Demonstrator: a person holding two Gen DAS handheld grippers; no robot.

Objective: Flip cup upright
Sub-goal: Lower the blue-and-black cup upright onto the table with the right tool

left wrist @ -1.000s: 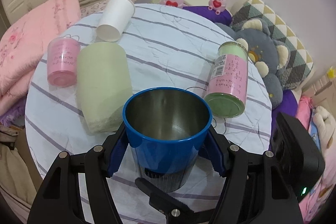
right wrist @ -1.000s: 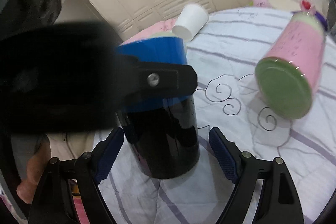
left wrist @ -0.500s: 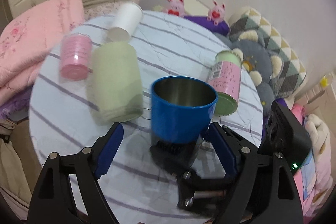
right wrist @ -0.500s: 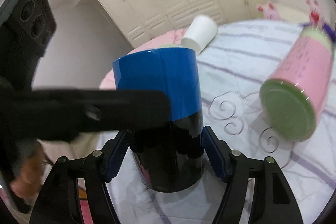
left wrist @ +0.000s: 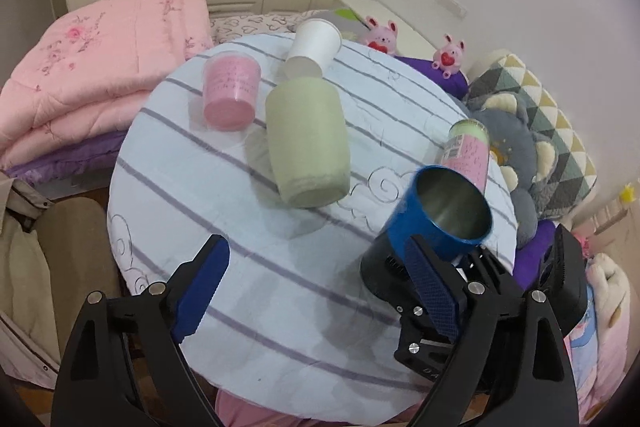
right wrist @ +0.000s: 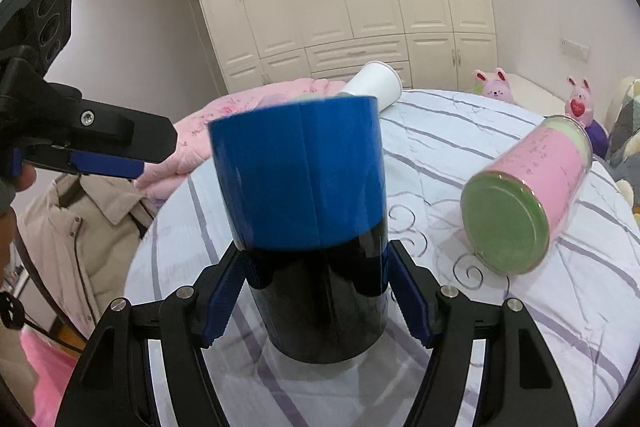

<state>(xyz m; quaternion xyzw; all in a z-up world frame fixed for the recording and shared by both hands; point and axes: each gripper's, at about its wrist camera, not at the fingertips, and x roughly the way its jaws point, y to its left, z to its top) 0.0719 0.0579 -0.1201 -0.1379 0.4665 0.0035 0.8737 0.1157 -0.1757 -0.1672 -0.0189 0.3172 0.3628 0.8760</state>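
Note:
A blue and black steel cup (right wrist: 308,211) stands upright, mouth up, near the table's front edge. My right gripper (right wrist: 316,291) is shut on its black lower half. In the left wrist view the cup (left wrist: 440,223) is at the right with the right gripper around its base. My left gripper (left wrist: 316,295) is open and empty, drawn back to the left of the cup; it also shows in the right wrist view (right wrist: 100,163), apart from the cup.
On the round striped table (left wrist: 224,187) lie a large green cup (left wrist: 306,143), a pink cup (left wrist: 230,95), a white paper cup (left wrist: 312,47) and a pink-green can (right wrist: 524,195). A pink quilt (left wrist: 92,67) lies at the left and cushions (left wrist: 532,131) at the right.
My left gripper has let go of the blue cup, opened and pulled back to the left. My right gripper has closed on the cup's black base.

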